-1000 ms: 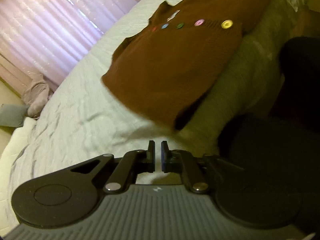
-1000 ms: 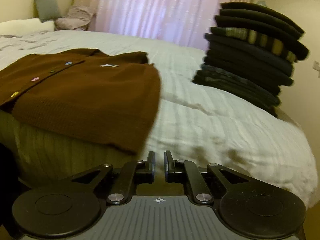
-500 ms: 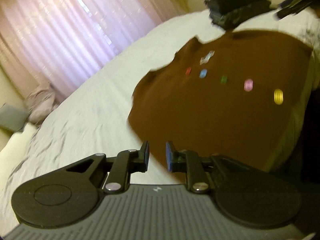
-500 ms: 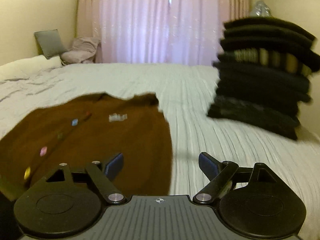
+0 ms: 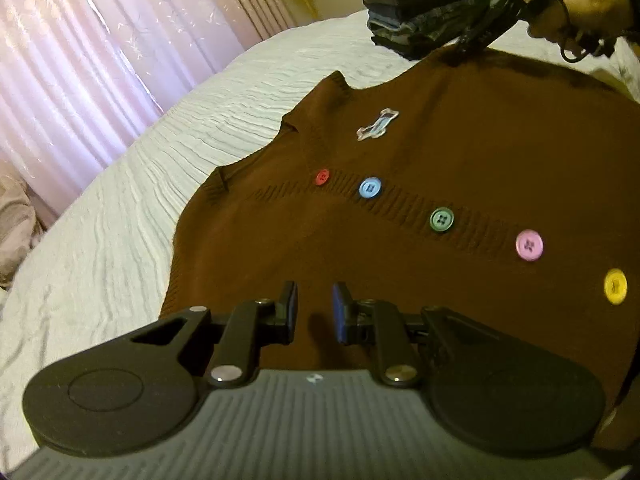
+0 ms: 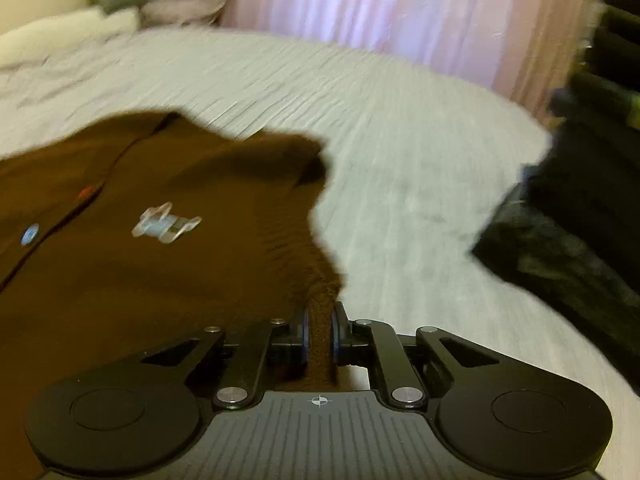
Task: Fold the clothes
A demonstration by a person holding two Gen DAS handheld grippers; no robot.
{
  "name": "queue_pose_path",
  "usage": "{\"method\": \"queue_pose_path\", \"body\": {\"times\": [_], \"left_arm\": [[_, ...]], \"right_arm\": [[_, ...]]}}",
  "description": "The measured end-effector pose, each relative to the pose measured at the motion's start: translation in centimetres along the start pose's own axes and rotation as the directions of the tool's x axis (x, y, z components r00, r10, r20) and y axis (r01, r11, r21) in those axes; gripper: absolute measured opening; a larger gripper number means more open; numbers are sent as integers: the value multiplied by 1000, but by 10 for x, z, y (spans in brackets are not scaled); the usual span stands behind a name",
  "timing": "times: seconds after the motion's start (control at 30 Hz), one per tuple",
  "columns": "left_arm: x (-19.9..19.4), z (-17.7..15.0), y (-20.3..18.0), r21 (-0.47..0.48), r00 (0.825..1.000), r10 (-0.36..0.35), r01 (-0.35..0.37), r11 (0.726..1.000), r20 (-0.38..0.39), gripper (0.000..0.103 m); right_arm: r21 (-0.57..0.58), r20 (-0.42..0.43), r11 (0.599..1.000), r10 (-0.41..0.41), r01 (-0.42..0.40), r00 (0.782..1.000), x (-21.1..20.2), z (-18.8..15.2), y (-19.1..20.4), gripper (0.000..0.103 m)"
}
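Note:
A brown knit cardigan (image 5: 460,168) with several coloured buttons and a small white patch lies on the white bed. My left gripper (image 5: 314,306) hovers over the cardigan's left part, jaws slightly apart and empty. My right gripper (image 6: 320,330) is shut on the cardigan's right edge (image 6: 320,312), the knit bunched between the pads. The cardigan also shows in the right wrist view (image 6: 160,248). The right gripper and the hand holding it show far off in the left wrist view (image 5: 480,36).
A tall stack of dark folded clothes (image 6: 580,200) stands on the bed to the right, also visible in the left wrist view (image 5: 416,8). Pink curtains (image 6: 380,12) hang behind. Pillows (image 6: 112,12) lie at the far left. White bedspread (image 6: 400,160) surrounds the cardigan.
My right gripper opened, moved onto the cardigan's right edge and shut on it. My left gripper rose over the cardigan and opened a little.

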State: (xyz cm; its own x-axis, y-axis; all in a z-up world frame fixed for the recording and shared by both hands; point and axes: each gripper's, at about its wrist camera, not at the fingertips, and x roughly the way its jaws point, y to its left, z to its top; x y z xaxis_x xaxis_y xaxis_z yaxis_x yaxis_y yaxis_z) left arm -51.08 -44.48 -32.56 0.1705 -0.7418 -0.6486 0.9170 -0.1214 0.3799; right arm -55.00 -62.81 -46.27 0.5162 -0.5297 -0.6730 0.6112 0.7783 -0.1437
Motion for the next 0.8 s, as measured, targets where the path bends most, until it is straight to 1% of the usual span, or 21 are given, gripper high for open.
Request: {"method": "queue_pose_path", "body": {"times": [0.07, 0.1, 0.17, 0.2, 0.27, 0.3, 0.33, 0.37, 0.4, 0.43, 0.5, 0.6, 0.7, 0.8], "left_arm": [[7, 0, 2, -5, 1000, -13, 13, 1000, -5, 17], [11, -1, 2, -5, 1000, -17, 17, 1000, -11, 17], [13, -1, 6, -13, 999, -37, 37, 999, -15, 17], [11, -1, 10, -19, 999, -44, 44, 999, -14, 17], [8, -1, 24, -36, 999, -35, 34, 999, -7, 17], [6, -1, 32, -47, 1000, -26, 25, 999, -4, 17], [5, -1, 42, -62, 1000, -10, 10, 998, -4, 18], [6, 0, 53, -77, 1000, 6, -6, 997, -3, 18], [6, 0, 63, -92, 1000, 22, -22, 996, -2, 18], [9, 0, 73, -110, 999, 35, -35, 993, -3, 19], [17, 2, 92, -150, 999, 40, -40, 988, -9, 20], [36, 9, 110, -187, 1000, 23, -26, 982, -21, 20], [61, 15, 115, -189, 999, -7, -2, 982, -46, 20], [84, 16, 112, -167, 996, -31, 17, 986, -82, 20]], "right_arm": [[92, 4, 996, 5, -6, 1000, 2, -7, -24, 9], [119, -5, 993, -2, 2, 1000, 6, -13, -29, 9], [167, -17, 986, -14, 16, 1000, 12, -23, -35, 9], [188, -12, 982, -8, 10, 1000, 11, -24, -36, 9], [208, 15, 978, 1, -4, 1000, 0, -23, -34, 14], [205, 28, 979, 0, -6, 1000, -9, -20, -31, 28], [201, 45, 980, -6, -4, 999, -18, -16, -27, 39], [196, 71, 981, -19, 5, 997, -26, -12, -24, 55], [192, 96, 981, -33, 14, 995, -35, -8, -21, 59], [189, 118, 982, -36, 14, 992, -41, -3, -19, 59], [181, 146, 983, 0, -27, 989, -48, 7, -14, 59], [157, 146, 979, 108, -130, 983, -44, 20, 2, 59], [90, 101, 973, 203, -213, 974, -23, 28, 26, 59], [52, 14, 958, 281, -282, 960, 8, 26, 45, 59]]}}
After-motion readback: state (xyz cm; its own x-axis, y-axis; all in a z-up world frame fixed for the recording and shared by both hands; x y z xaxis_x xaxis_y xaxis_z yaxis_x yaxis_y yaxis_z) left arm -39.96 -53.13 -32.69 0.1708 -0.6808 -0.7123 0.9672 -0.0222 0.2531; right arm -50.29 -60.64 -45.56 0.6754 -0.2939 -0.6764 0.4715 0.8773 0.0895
